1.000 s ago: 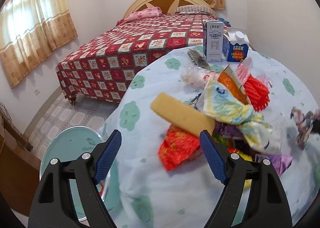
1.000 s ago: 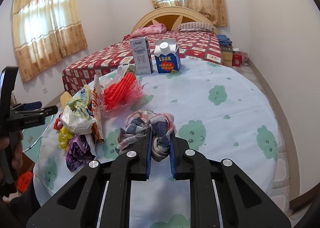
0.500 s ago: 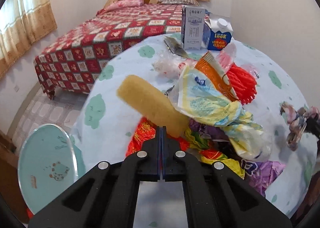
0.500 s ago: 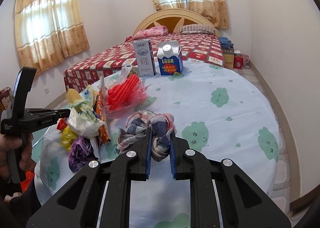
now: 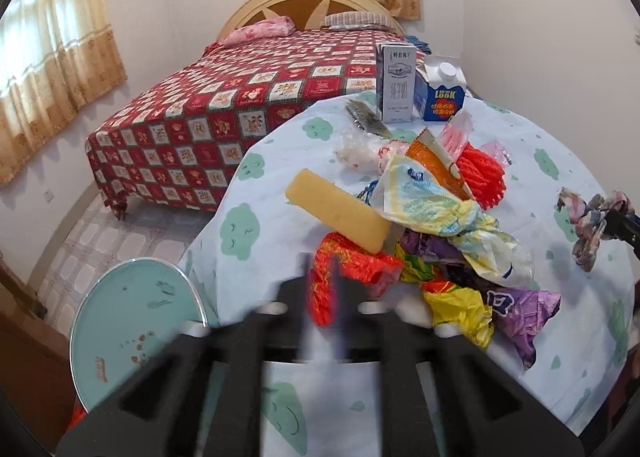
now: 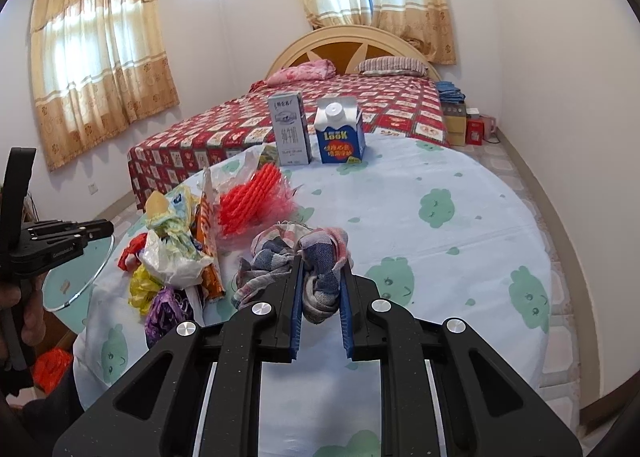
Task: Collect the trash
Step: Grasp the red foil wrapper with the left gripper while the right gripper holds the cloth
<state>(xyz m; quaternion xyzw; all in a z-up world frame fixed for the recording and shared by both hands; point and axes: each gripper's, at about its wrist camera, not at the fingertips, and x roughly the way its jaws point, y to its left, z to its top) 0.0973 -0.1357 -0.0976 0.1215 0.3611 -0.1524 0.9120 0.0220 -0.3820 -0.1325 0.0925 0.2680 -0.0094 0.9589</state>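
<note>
A heap of trash lies on the round table's left side: a yellow sponge point(image 5: 338, 213), a red wrapper point(image 5: 348, 269), a pale yellow-blue bag point(image 5: 432, 209), an orange packet point(image 5: 440, 165), red foam netting point(image 5: 482, 173), yellow and purple wrappers point(image 5: 516, 305). My left gripper point(image 5: 324, 289) is motion-blurred at the red wrapper's near edge; its jaws look nearly closed, with red showing between them. My right gripper point(image 6: 320, 297) is shut on a checked cloth point(image 6: 316, 257), held just above the table. The heap also shows in the right wrist view point(image 6: 176, 249).
A grey milk carton point(image 5: 396, 85) and a blue LOOK carton point(image 5: 444, 97) stand at the table's far edge. A teal round stool point(image 5: 132, 317) is left of the table. A bed with red quilt point(image 5: 240, 105) lies behind. An orange bag point(image 6: 52, 369) lies on the floor.
My left gripper went from wide open to closed and pushed in towards the red wrapper; it is now blurred by motion. My right gripper kept its hold on the cloth.
</note>
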